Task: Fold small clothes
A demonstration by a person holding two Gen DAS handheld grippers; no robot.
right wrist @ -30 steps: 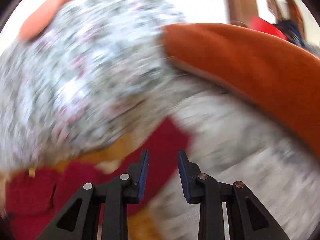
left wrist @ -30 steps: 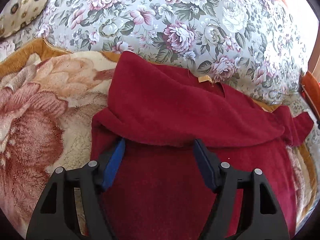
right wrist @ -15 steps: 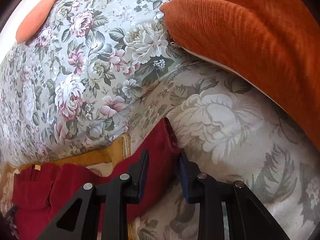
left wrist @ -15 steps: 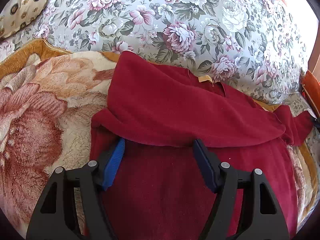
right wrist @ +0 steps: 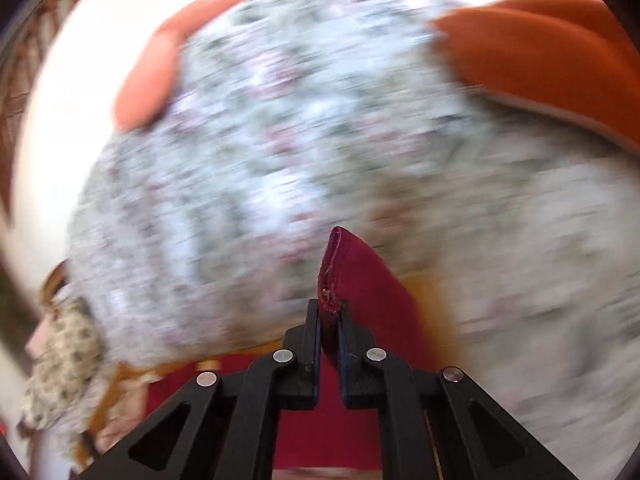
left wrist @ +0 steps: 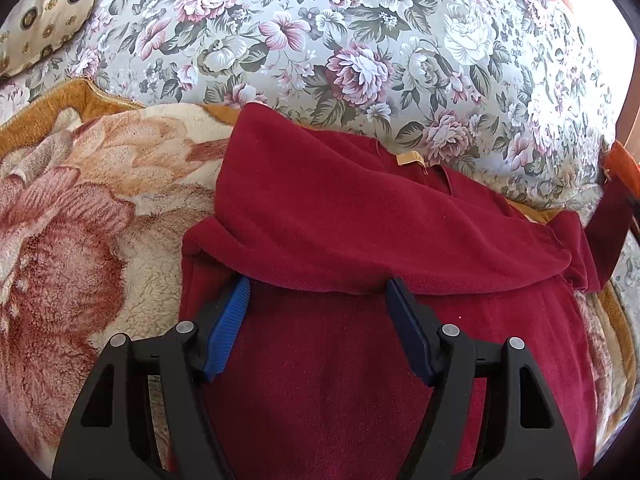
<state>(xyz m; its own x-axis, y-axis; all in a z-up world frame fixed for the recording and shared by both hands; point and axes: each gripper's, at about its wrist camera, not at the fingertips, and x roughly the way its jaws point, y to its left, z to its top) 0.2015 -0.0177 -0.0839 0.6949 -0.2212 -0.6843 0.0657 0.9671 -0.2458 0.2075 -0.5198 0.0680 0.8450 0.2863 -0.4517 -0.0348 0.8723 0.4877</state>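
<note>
Resting on plush blanket (left wrist: 72,248): red sweater (left wrist: 360,220) | left jaws wide | right jaws pinching sleeve (right wrist: 352,272)

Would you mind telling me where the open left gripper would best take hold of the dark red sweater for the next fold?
Probably the folded-over sleeve's lower edge, lying between the open left gripper pads. Come in from the near side, low along the dark red sweater: that edge is a raised lip. The right gripper already pinches the other cuff.
</note>
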